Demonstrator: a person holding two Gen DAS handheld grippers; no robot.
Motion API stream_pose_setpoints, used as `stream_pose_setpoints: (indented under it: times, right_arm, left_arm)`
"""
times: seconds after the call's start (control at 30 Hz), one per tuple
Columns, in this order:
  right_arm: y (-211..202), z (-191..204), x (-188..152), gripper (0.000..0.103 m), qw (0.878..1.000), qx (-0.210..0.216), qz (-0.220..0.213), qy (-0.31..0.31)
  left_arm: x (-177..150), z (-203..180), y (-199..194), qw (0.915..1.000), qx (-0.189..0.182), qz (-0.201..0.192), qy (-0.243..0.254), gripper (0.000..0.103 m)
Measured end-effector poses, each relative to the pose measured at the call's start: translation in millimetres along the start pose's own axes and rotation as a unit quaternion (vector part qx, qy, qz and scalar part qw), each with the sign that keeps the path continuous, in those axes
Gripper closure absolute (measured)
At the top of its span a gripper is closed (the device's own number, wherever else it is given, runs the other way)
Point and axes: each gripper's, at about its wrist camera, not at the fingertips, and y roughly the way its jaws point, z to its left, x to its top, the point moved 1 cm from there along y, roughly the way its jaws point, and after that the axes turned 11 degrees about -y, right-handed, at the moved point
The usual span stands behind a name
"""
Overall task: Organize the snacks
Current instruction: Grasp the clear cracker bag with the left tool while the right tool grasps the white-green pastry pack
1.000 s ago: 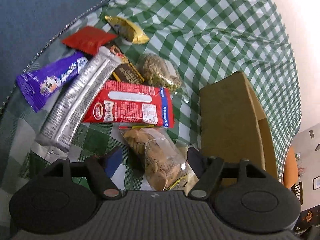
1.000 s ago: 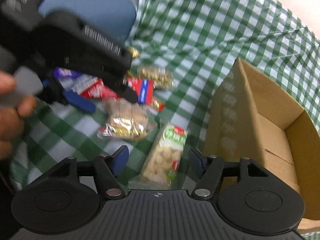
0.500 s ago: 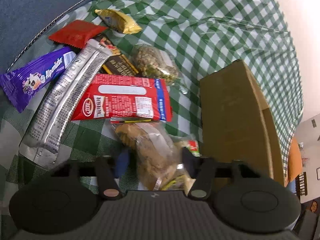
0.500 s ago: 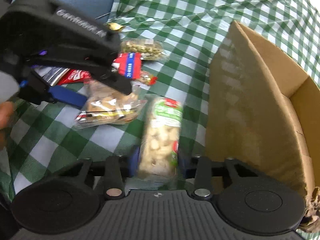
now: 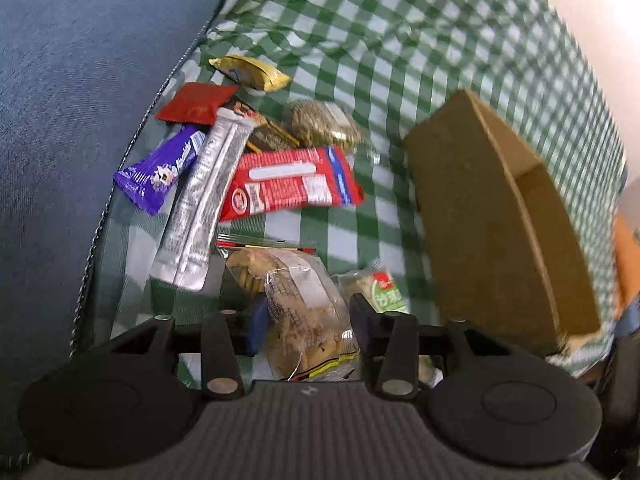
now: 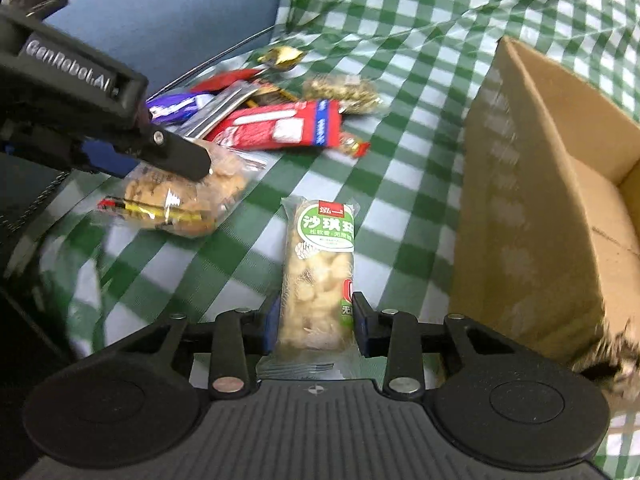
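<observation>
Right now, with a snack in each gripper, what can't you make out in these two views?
- Cardboard box inside: right wrist view, near wall hides most of its floor; contents unknown.
- Brown packet: left wrist view, silver packet covers most of it.
- Green-label bar: left wrist view, left gripper and cookie bag hide most.
- Red packet label: blurred.

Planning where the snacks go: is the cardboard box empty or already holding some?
Empty as far as visible: the box is open-topped, and the inside shows only bare cardboard. Its nearer floor is hidden behind the wall.

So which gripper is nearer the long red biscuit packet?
Left. The left gripper, clamped on the clear cookie bag, is just below the red biscuit packet; the right gripper grips the green-labelled bar, farther off.
</observation>
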Motion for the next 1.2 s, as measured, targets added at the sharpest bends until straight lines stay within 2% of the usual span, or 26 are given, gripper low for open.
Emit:
stream_pose_setpoints:
  times: [0.03, 0.13, 0.17, 0.2, 0.37, 0.47, 0.67, 1.2]
  right_arm:
    - [0, 0, -2, 0.065, 1.000, 0.009, 0.005, 0.001]
    - [1, 1, -6, 0.063, 1.000, 0.019, 0.014, 0.005]
    - [0, 1, -7, 0.059, 1.000, 0.021, 0.013, 0.006]
    - [0, 0, -7, 0.055, 1.000, 0.022, 0.011, 0.007]
    - [1, 0, -6, 0.053, 1.000, 0.023, 0.002, 0.010]
    - [6, -1, -4, 0.051, 1.000, 0.021, 0.003, 0.014]
    - [11, -3, -1, 0.045, 1.000, 0.016, 0.003, 0.022]
    - [16, -5, -1, 0.045, 1.000, 0.001, 0.014, 0.022]
  left_arm:
    - [-2, -3, -1, 0.9999, 0.014, -0.003, 0.009, 0.054]
    - [-5, -5, -1, 0.9994, 0.030, -0.011, 0.012, 0.042]
    - [-5, -4, -2, 0.9994, 0.031, -0.011, 0.009, 0.038]
    - [-4, -4, 0, 0.9994, 0.032, -0.008, 0.006, 0.035]
    - [2, -2, 6, 0.9988, 0.039, 0.028, -0.003, 0.029]
    - [-1, 3, 10, 0.9988, 0.038, 0.030, -0.011, 0.029]
    - [-4, 1, 13, 0.9978, 0.061, 0.026, 0.000, 0.029]
    - [-6, -4, 15, 0.9975, 0.066, 0.025, 0.006, 0.029]
